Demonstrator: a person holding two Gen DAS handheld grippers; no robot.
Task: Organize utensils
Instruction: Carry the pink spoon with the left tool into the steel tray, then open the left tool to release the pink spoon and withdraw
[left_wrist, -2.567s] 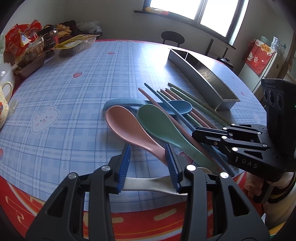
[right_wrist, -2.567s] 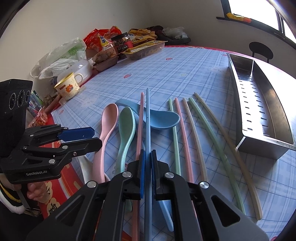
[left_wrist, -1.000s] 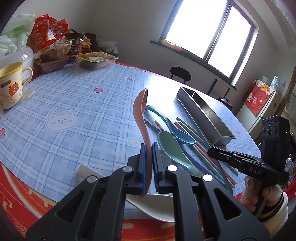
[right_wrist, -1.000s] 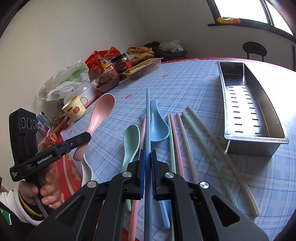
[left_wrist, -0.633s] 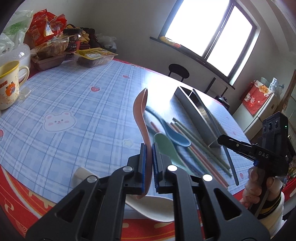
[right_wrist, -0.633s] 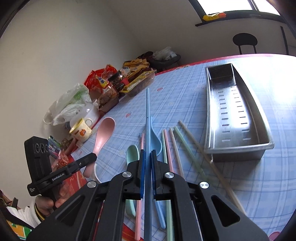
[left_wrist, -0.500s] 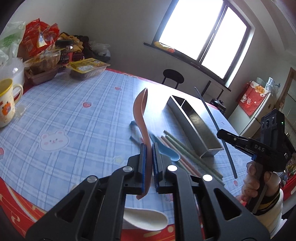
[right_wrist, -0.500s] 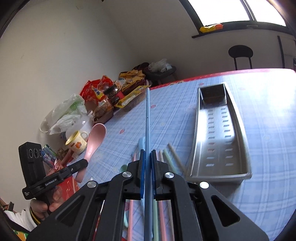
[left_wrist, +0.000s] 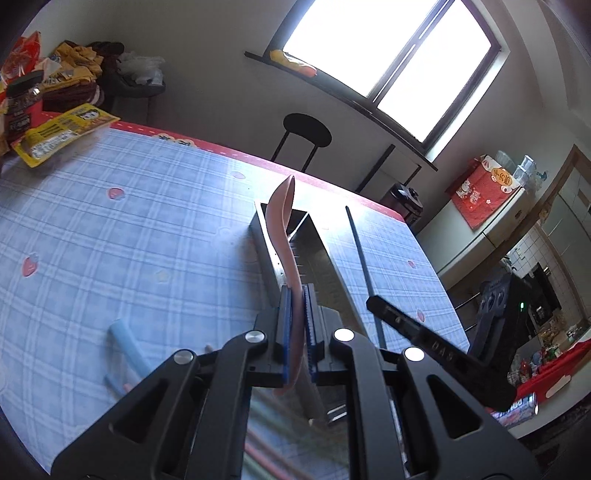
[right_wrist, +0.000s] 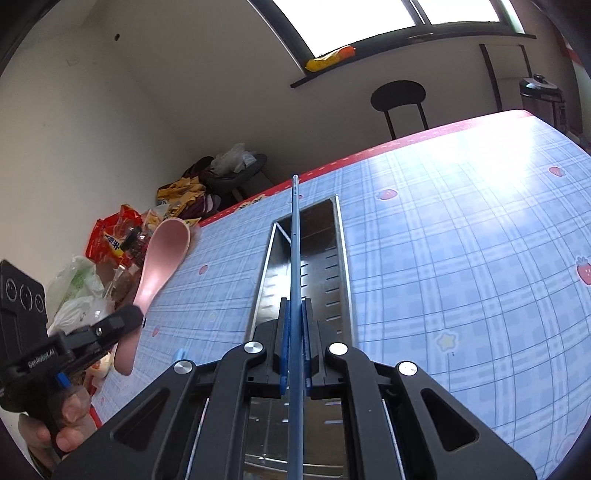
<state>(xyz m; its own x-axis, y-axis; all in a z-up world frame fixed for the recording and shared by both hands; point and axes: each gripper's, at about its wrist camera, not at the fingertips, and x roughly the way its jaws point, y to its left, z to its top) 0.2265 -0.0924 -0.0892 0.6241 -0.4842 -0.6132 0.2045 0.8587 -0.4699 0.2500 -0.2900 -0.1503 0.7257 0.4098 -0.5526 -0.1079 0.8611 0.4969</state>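
Covering the tabletop (right_wrist: 461, 258), the checked cloth carries a steel tray (right_wrist: 332, 258) lengthwise toward the far edge, above which the left gripper (left_wrist: 295, 332) clamps a pink spoon (left_wrist: 282, 225) and the right gripper (right_wrist: 293, 347) clamps a blue chopstick (right_wrist: 294, 240).

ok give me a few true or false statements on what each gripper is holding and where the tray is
1. The left gripper is shut on the pink spoon. True.
2. The right gripper is open with nothing in it. False: it is shut on the blue chopstick.
3. The metal tray lies on the checked tablecloth. True.
4. The pink spoon already lies in the tray. False: it is held in the air by its handle.
5. The chopstick points along the tray's length in the right wrist view. True.
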